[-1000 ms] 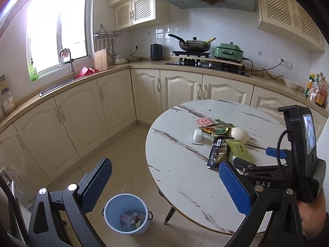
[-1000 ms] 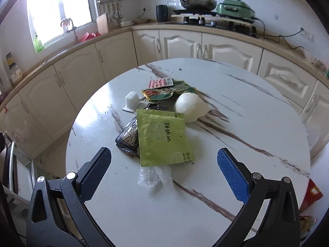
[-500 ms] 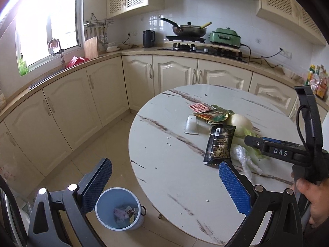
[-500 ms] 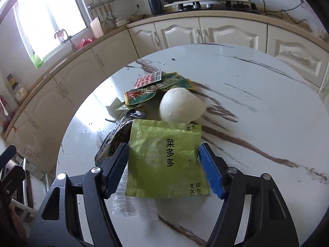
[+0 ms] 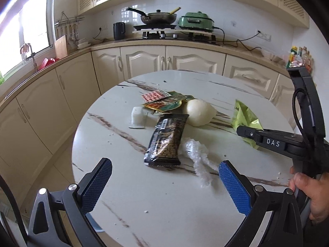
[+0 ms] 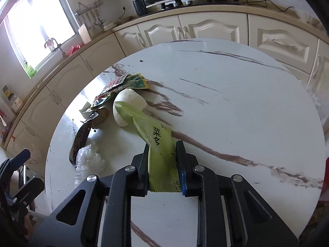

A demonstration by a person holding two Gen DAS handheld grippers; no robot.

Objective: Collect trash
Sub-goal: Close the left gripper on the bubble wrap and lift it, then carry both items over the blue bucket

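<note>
Where a moment ago its jaws stood wide above the flat green packet (image 6: 159, 144), the right gripper (image 6: 162, 164) is now closing on it beside the white bun (image 6: 131, 98), so collecting has begun; the left gripper (image 5: 164, 181) hovers unclenched, empty.

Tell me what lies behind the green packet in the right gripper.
Behind the green packet sits a white bun; the packet's far end covers part of it. Beyond that lie foil wrappers. The closing jaws pinch the packet.
</note>
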